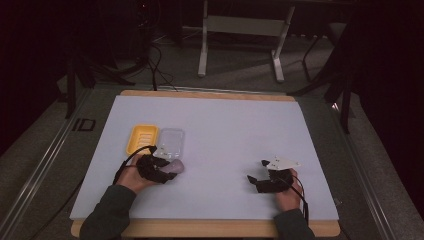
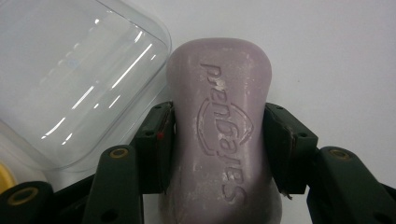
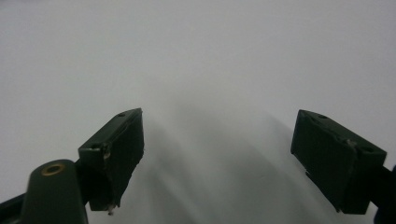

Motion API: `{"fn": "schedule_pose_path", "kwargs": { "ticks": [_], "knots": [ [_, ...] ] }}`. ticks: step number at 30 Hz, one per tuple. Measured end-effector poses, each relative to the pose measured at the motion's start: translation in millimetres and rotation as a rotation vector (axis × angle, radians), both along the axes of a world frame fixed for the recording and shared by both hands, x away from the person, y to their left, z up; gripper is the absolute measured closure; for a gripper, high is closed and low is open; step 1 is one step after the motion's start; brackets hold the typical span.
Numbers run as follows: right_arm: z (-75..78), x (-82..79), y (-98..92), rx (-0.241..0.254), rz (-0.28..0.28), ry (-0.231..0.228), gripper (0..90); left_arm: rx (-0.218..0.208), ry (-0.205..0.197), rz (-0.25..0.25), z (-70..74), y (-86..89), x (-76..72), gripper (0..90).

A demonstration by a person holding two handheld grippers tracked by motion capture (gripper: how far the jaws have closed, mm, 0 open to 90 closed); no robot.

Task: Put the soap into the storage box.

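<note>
A pale purple bar of soap [image 2: 219, 116] with an embossed logo lies on the white mat, and my left gripper [image 2: 218, 140] is shut on it, one black pad pressed to each long side. In the high view the soap [image 1: 176, 166] pokes out of the left gripper [image 1: 161, 171] at the mat's front left, just in front of a clear plastic lid [image 1: 171, 141]. The lid [image 2: 70, 79] touches or nearly touches the soap's left side in the left gripper view. My right gripper [image 1: 256, 175] rests at the front right, jaws [image 3: 217, 149] open over bare mat.
A yellow ridged soap dish [image 1: 142, 138] sits left of the clear lid. The white mat [image 1: 235, 130] covers a wooden table. Behind the table stand a white frame's legs [image 1: 202, 60] and loose cables [image 1: 155, 65] on the floor.
</note>
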State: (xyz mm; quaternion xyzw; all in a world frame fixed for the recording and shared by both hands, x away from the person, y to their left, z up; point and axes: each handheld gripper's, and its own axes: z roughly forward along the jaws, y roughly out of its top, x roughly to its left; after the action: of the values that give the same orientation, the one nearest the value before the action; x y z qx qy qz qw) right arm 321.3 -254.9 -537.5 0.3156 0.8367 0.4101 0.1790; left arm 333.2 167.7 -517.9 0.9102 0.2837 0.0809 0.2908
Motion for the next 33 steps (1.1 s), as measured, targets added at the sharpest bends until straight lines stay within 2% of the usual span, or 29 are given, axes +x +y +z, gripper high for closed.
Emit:
{"fn": "schedule_pose_path", "kwargs": {
  "ticks": [15,20,26,33],
  "knots": [
    [0.0,0.0,0.1,0.0,0.0,0.0,16.7,-0.015,0.006,0.006,10.4,1.8,-1.8,48.3],
    [0.0,-0.1,0.1,0.0,-0.001,0.001,16.8,-0.007,0.005,0.007,14.7,2.6,-0.7,48.4],
    [0.0,-0.1,0.1,0.0,-0.001,0.001,16.8,-0.005,0.009,0.027,17.0,4.4,0.1,48.6],
    [0.0,-0.1,0.1,0.0,-0.001,0.001,16.7,-0.01,-0.011,0.06,22.0,6.0,-0.5,49.4]
  ]
}}
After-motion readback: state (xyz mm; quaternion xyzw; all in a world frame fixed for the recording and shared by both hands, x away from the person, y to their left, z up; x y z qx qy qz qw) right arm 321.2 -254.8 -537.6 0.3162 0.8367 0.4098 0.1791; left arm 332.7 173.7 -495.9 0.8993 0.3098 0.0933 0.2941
